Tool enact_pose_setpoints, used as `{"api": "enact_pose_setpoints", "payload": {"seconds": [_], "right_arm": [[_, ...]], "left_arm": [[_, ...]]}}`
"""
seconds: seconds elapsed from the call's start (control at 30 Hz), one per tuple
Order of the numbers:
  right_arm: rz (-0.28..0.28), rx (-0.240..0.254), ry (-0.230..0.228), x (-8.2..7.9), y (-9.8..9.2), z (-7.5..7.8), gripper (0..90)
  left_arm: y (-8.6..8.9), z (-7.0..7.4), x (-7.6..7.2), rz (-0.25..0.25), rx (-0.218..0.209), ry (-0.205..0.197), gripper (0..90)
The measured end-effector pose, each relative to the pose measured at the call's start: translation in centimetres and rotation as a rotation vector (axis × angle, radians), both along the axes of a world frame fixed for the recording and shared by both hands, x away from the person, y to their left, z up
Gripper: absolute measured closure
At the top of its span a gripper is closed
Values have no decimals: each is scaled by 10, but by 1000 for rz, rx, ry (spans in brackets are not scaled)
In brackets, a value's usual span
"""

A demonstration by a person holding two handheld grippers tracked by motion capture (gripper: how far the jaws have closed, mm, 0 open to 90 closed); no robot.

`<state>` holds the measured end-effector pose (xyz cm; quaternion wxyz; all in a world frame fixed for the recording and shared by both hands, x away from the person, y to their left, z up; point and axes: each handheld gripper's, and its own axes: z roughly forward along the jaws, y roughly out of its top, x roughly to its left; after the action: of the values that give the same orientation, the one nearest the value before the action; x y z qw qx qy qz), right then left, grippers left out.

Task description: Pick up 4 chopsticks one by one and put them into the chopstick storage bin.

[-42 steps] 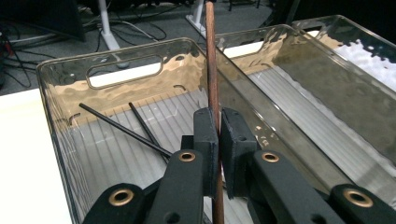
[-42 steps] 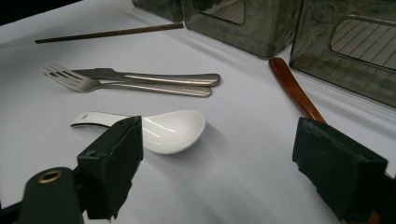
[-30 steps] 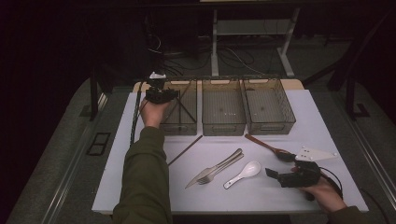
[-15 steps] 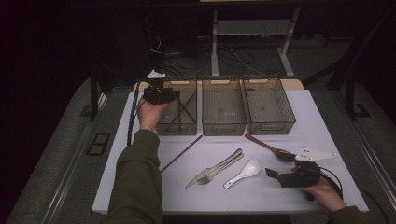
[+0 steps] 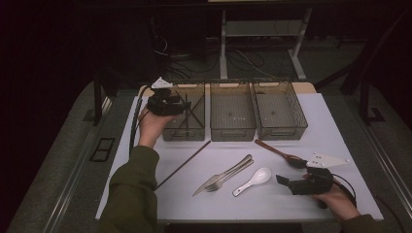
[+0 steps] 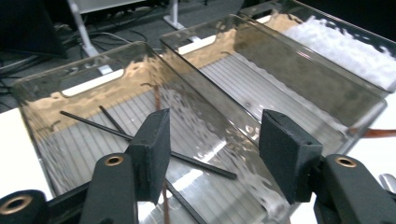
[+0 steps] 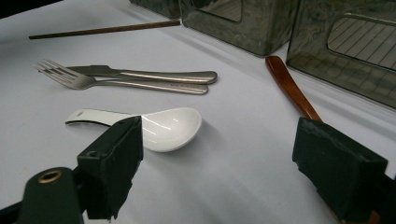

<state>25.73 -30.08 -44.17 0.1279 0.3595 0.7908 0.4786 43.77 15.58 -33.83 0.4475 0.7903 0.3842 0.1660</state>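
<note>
My left gripper (image 5: 183, 105) (image 6: 212, 140) hovers over the left bin (image 5: 171, 134) (image 6: 42, 93). Its jaws have just been opening and nothing is between them. Dark chopsticks (image 5: 188, 115) (image 6: 95, 122) lie crossed on that bin's floor. One more chopstick (image 5: 183, 165) (image 7: 105, 30) lies slanted on the white table. My right gripper (image 5: 285, 181) (image 7: 219, 156) rests open near the front right edge, pointing at a white ceramic spoon (image 5: 252, 180) (image 7: 163, 126), without touching it.
A metal fork (image 7: 74, 79) and knife (image 5: 228, 174) (image 7: 154, 73) lie side by side at the table's middle. A wooden spoon (image 5: 279, 151) (image 7: 289, 86) lies in front of the right bin (image 5: 282, 130). The middle bin (image 5: 232, 131) stands between the other two.
My left hand has drawn back a little toward the near side above the left bin. The right hand and the cutlery on the table have not moved.
</note>
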Motion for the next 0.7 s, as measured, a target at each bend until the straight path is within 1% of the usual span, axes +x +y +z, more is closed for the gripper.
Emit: {"api": "enact_pose_setpoints", "payload": {"seconds": [0.07,0.1,0.17,0.27,0.5,0.63,0.7], "right_arm": [[-1,0,1,0,0,0,161],[-1,0,1,0,0,0,160],[-3,-1,1,0,0,0,160],[-4,-1,-1,0,0,0,160],[-4,-2,1,0,0,0,160],[-6,-2,2,0,0,0,160],[-6,-3,1,0,0,0,160]], "left_arm": [[0,0,-5,-10,7,3,388],[-1,0,-8,-10,0,5,376],[0,0,-13,-25,5,1,361],[-1,-1,-22,-36,-6,2,330],[-1,-7,-44,-65,-10,3,284],[0,-10,-57,-78,-6,5,268],[1,-12,-63,-84,5,2,263]]}}
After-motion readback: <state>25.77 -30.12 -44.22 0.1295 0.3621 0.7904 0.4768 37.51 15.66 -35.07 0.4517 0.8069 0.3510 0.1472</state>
